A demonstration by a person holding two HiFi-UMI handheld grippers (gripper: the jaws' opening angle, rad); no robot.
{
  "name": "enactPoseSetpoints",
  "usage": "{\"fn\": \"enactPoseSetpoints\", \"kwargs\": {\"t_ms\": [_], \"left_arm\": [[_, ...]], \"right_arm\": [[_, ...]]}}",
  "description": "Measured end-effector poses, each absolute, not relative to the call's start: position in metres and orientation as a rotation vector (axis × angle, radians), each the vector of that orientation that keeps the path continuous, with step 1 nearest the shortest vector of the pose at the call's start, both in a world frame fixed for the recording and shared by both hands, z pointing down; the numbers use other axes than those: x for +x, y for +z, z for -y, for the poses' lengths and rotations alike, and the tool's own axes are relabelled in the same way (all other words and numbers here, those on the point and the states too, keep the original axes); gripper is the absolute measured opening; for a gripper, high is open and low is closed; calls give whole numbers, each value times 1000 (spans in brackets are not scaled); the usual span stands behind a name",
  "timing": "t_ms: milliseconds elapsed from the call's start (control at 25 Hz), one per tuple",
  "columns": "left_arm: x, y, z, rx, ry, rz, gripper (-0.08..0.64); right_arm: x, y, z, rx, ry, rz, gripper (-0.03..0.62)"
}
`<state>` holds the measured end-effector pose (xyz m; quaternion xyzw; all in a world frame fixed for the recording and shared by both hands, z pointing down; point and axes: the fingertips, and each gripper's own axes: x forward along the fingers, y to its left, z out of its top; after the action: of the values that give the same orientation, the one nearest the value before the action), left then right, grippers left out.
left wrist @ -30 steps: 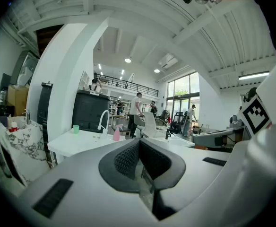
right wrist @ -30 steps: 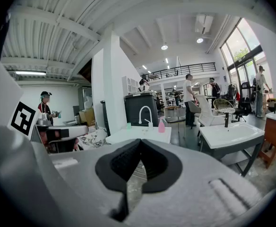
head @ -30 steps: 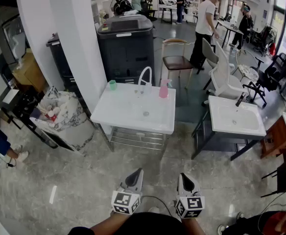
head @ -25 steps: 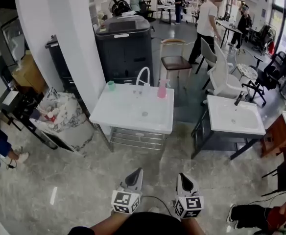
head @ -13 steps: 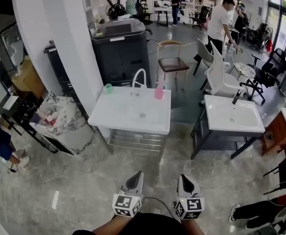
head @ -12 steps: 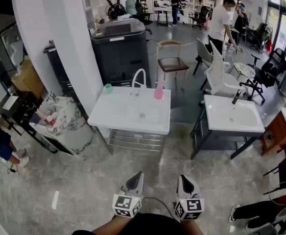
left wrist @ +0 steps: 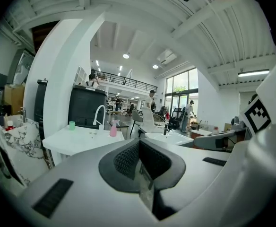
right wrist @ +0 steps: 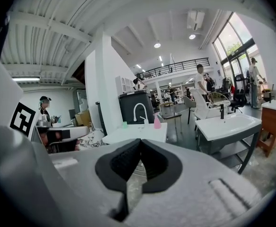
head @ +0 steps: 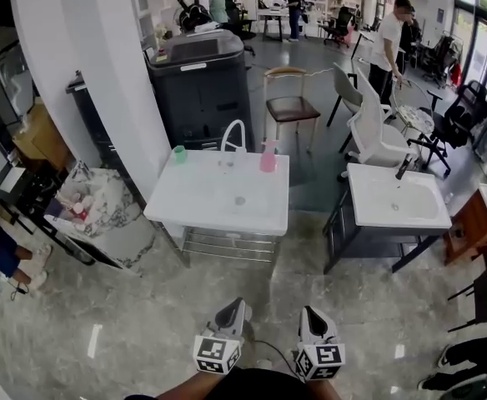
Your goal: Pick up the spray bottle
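Checkered marker cubes [head: 217,353] top both. Left gripper [head: 234,306] and right gripper [head: 309,312] (2 jaw pairs shut, nothing between) aim toward the spray bottle [head: 268,157].

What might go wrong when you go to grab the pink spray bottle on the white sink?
1. The left tool and right tool are both shut and far from the spray bottle. Unless one opens first, it would likely just push the bottle over.
2. The bottle stands at the back edge of the sink, beside the faucet. A clumsy reach might bump the faucet or knock the bottle off the back.
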<state>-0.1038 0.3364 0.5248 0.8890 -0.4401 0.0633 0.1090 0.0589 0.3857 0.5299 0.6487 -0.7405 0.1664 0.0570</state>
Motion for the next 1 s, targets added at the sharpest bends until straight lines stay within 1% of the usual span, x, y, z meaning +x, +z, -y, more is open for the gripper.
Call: {"fn": "enactPoseSetpoints", "kwargs": {"t_ms": [240,520,840,1000], "left_arm": [[-92,526,-282,2622,178,1271,17],[-86,532,-204,2621,162,1247,17],[-62,539,-117,2644,191,1156,17],[-64,539,-75,2646,192,1126,17]], "right_arm": [[70,532,-336,1968,514,2210,-2],[64,532,-248,1942,492,2227,-2],[68,534,-148,1911,497,2201,-2],[60,529,-104,1900,486,2191,-2]]}}
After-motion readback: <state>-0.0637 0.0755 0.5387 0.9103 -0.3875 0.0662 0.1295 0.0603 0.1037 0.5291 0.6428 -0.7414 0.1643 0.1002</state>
